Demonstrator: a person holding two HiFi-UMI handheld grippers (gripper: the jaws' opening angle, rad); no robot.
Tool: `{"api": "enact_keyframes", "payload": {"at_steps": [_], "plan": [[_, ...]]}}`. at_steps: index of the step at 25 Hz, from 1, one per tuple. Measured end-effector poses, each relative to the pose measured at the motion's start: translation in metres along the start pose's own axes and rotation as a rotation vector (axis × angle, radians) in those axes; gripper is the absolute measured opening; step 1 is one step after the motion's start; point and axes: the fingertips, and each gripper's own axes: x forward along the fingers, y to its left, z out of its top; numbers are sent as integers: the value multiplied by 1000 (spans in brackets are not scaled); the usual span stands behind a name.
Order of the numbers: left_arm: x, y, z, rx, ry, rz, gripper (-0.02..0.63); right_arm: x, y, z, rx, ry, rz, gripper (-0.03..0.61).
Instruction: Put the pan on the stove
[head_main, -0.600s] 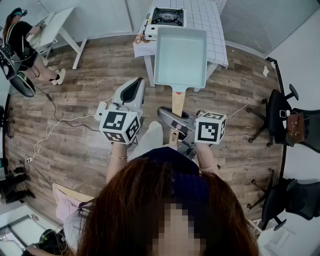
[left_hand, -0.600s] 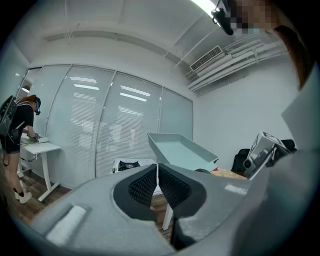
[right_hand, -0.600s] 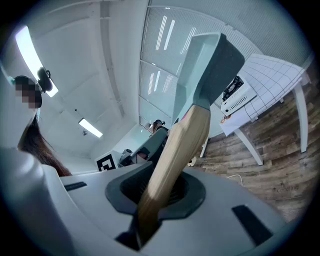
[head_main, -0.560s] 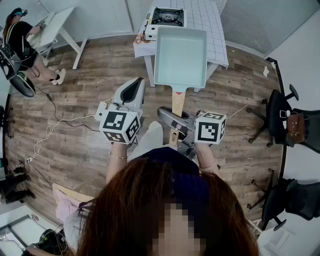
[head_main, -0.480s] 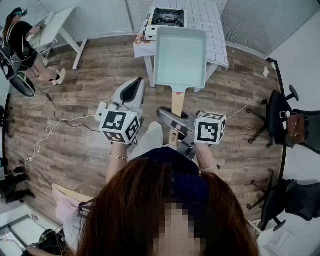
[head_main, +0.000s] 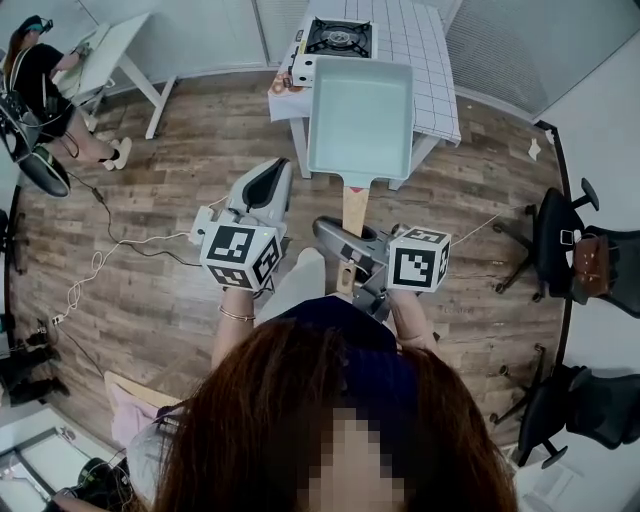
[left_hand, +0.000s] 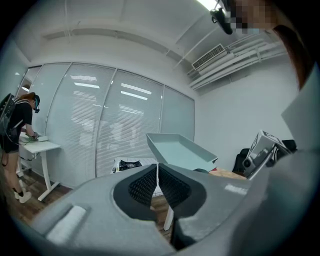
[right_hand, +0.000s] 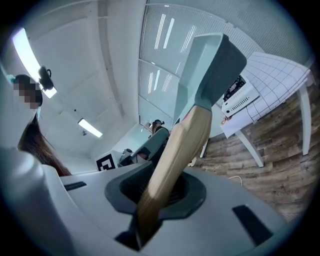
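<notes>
Nearest the person, the left gripper (head_main: 268, 178) has its jaws pressed together on nothing, beside it the right gripper (head_main: 340, 235) clamps the wooden handle (head_main: 354, 208) of the pale green pan (head_main: 360, 105), held aloft short of the stove (head_main: 335, 36) on the white table (head_main: 425, 50).

Head view overhead, steeply down; 2 gripper views level, sharing pan (head_main: 360, 115).
</notes>
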Motion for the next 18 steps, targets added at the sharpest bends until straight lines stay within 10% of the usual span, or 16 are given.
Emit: {"api": "enact_keyframes", "payload": {"at_steps": [18], "plan": [[60,56,1,-21,26,-19,20,48,-39,51,14,4,-14,67]]}}
